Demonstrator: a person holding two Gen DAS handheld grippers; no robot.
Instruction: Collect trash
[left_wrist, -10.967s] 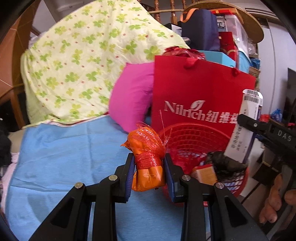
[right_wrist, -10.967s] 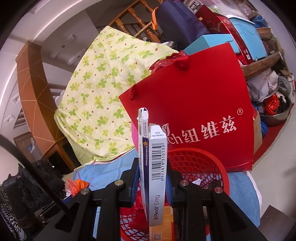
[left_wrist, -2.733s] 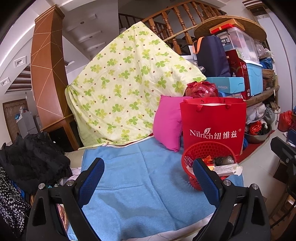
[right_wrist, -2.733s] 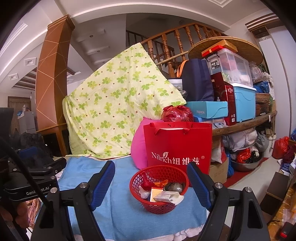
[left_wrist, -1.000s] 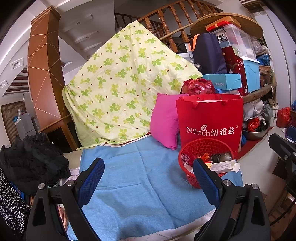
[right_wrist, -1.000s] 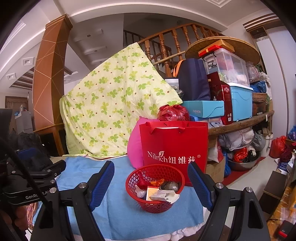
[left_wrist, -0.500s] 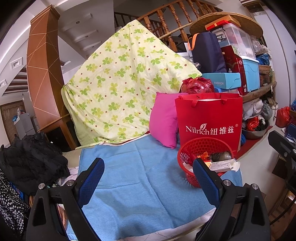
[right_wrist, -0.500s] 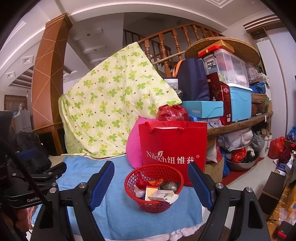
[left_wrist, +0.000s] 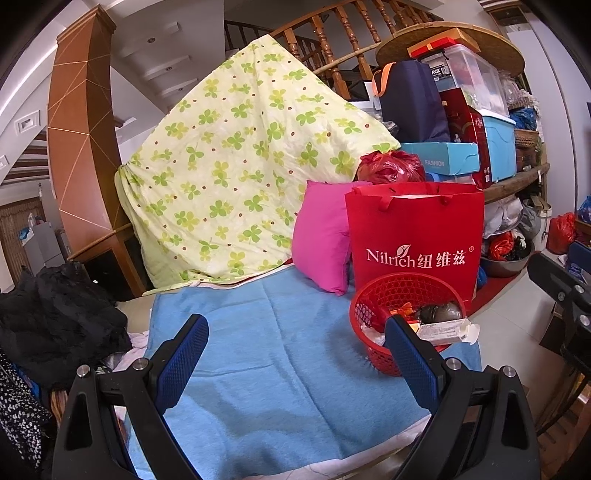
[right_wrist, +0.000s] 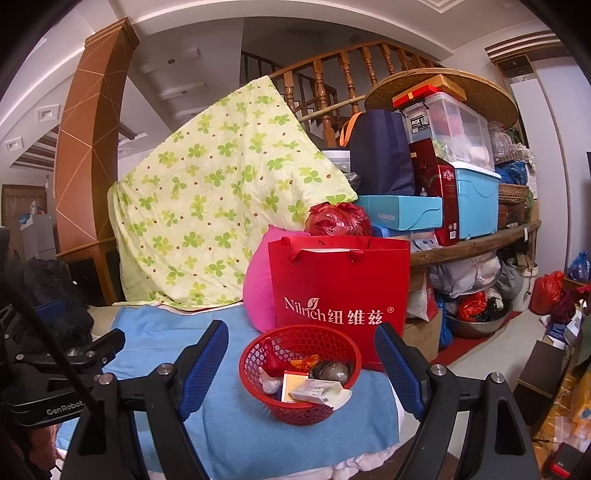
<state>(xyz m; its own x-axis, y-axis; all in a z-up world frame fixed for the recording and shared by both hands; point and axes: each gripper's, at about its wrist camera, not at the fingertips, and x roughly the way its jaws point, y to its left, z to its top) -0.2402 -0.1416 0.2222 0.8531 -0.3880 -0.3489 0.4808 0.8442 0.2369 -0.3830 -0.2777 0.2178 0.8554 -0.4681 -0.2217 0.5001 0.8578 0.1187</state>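
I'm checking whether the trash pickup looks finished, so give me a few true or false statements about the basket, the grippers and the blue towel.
1. The red basket holds several pieces of trash, including a white carton. True.
2. The left gripper is clamped on an orange wrapper. False: its jaws stand apart and empty.
3. The right gripper is open and holds nothing. True.
4. The basket stands on the floor. False: it sits on the blue towel.
5. A red paper bag stands right behind the basket. True.
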